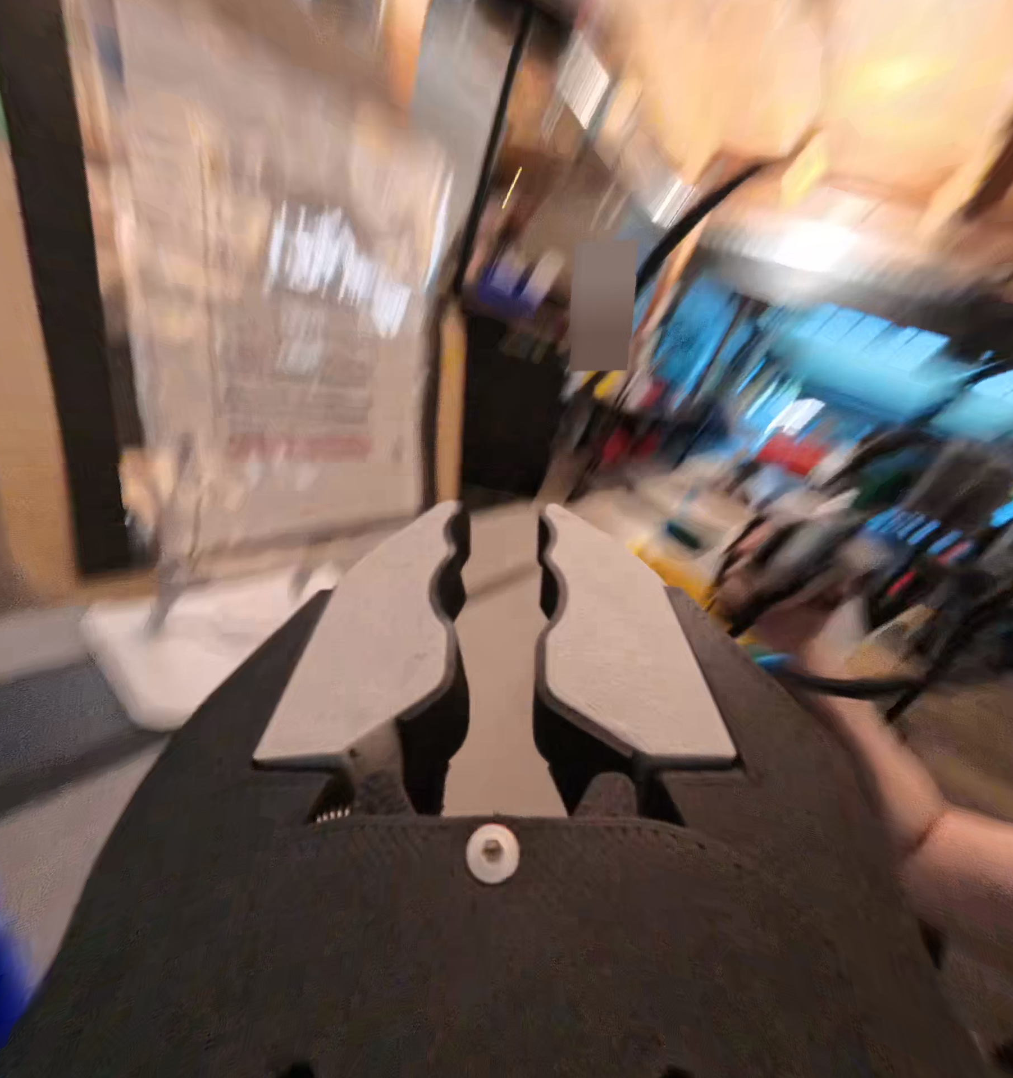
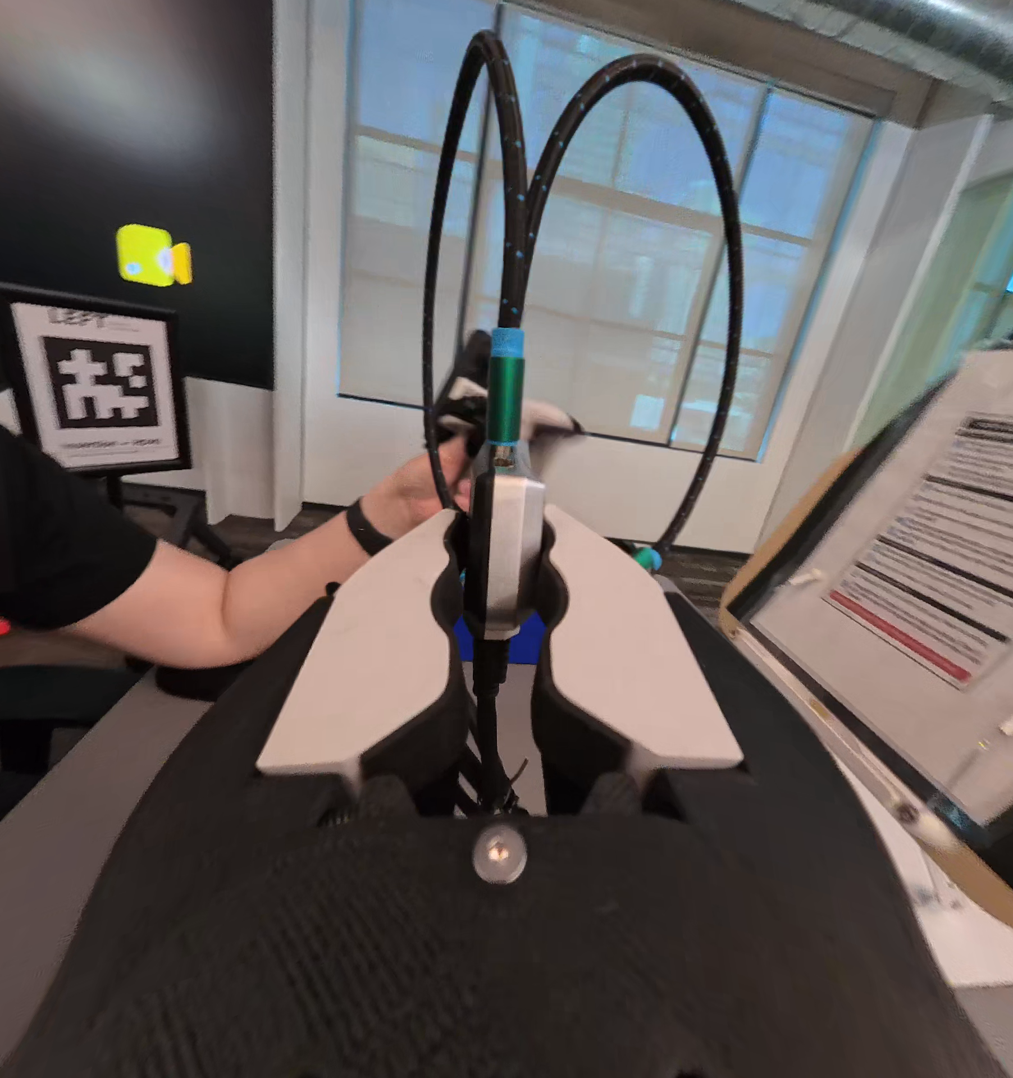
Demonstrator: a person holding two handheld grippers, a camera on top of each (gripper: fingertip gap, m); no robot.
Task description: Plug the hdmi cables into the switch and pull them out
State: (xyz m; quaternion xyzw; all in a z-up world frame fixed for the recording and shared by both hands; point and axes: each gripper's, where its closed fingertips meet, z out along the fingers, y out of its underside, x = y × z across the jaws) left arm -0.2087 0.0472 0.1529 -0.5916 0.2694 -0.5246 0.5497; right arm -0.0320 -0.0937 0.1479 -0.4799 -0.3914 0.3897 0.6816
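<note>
Between right tongs: switch.

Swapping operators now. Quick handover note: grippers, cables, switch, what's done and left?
Right gripper: shut on the silver switch, held upright.
Left gripper: open, empty, view badly blurred.
A green plug on the black braided cable sits at the switch's top port; whether it is fully seated cannot be told. Cable loops above.
Left: confirm seating, pull the plug out. Other cables' state unclear.
</note>
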